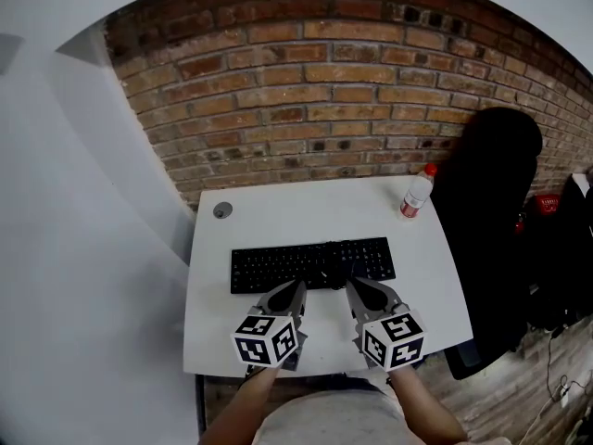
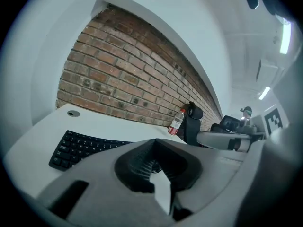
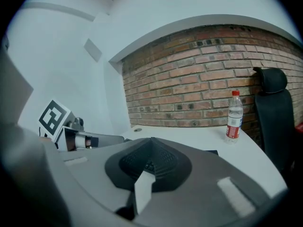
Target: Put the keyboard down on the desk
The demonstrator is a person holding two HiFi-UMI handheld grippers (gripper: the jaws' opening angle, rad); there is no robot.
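A black keyboard [image 1: 296, 265] lies flat across the middle of the white desk [image 1: 306, 213]. Both grippers hover side by side just in front of it, near the desk's front edge. My left gripper [image 1: 296, 287] is shut with nothing between its jaws, its tip over the keyboard's near edge. My right gripper [image 1: 355, 287] is also shut and empty, a little to the right. In the left gripper view the closed jaws [image 2: 154, 145] sit above the keyboard [image 2: 78, 148]. In the right gripper view the jaws [image 3: 151, 143] meet at a point, with nothing in them.
A clear water bottle with a red cap and label [image 1: 417, 193] stands at the desk's back right corner. A black office chair [image 1: 486, 211] stands to the right of the desk. A round cable hole [image 1: 222, 210] is at the back left. A brick wall runs behind.
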